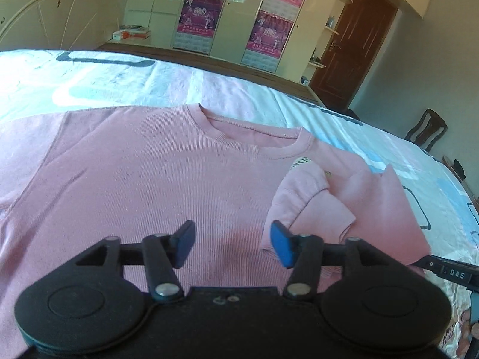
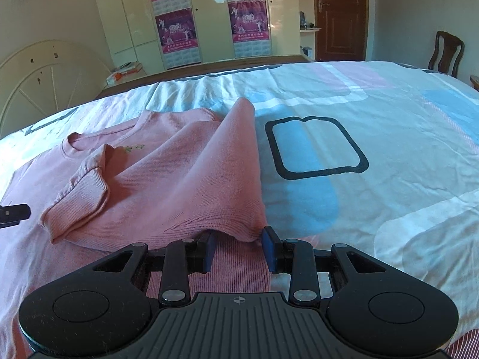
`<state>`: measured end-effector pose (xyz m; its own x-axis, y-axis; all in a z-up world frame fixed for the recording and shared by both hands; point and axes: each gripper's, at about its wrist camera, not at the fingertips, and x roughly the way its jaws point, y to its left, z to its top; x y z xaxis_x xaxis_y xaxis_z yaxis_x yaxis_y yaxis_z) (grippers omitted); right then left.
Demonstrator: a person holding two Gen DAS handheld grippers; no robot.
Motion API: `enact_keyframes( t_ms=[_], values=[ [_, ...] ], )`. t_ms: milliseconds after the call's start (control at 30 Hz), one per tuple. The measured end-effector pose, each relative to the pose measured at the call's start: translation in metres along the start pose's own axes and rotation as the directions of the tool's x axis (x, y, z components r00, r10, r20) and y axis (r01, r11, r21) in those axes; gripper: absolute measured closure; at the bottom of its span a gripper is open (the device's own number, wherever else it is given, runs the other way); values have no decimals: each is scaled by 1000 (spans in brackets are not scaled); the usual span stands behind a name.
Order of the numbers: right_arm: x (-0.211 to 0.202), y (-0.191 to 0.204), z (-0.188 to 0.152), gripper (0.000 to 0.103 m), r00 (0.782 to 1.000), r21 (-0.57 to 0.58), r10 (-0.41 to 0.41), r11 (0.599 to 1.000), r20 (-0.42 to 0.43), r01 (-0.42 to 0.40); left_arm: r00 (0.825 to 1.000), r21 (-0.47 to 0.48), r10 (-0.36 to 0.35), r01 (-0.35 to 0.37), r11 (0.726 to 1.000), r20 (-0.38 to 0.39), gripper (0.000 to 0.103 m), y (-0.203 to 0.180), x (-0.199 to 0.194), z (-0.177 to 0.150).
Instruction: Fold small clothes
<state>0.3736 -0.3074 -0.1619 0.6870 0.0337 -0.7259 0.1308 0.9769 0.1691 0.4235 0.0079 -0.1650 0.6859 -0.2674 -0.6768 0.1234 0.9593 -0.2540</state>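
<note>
A pink ribbed T-shirt lies flat on the bed with its collar towards the far side. Its right side panel and sleeve are folded inward over the body; the fold also shows in the right wrist view. My left gripper hovers over the shirt's lower middle, jaws open and empty. My right gripper is at the bottom edge of the folded panel, jaws open on either side of the hem, not clamped. The tip of the left gripper shows at the left edge.
The bed sheet is white with blue and pink blocks and black outlines. A headboard stands at the left. Wardrobes with posters, a brown door and a chair line the far wall.
</note>
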Motion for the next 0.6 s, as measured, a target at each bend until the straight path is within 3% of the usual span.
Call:
enact_keyframes(
  t_ms=[67,133,233,333,433,500,600],
  values=[
    [1,-1,3,70,1000,-3,-8,1000,8,8,1000,86,-11,9,996,25,24,-11,-12,-2],
    [2,-2,5,70,1000,5,-11,1000,11,11,999,202,-30,25,979,25,21,-29,-16,-8],
    [0,-6,8,70,999,19,-26,1000,26,25,998,361,-66,66,930,-13,21,-58,-9,-20],
    [0,-7,9,70,1000,16,-16,1000,20,16,999,497,-44,47,867,-18,23,-82,8,-34],
    [-1,-5,8,70,1000,3,-12,1000,17,12,1000,547,-12,15,837,-8,32,-93,27,-38],
    [-1,-5,8,70,1000,8,-6,1000,19,6,1000,539,-3,10,842,-13,43,-92,35,-38],
    [-1,-4,9,70,1000,5,-6,1000,21,6,1000,525,2,-5,851,6,49,-85,40,-36]
  ],
)
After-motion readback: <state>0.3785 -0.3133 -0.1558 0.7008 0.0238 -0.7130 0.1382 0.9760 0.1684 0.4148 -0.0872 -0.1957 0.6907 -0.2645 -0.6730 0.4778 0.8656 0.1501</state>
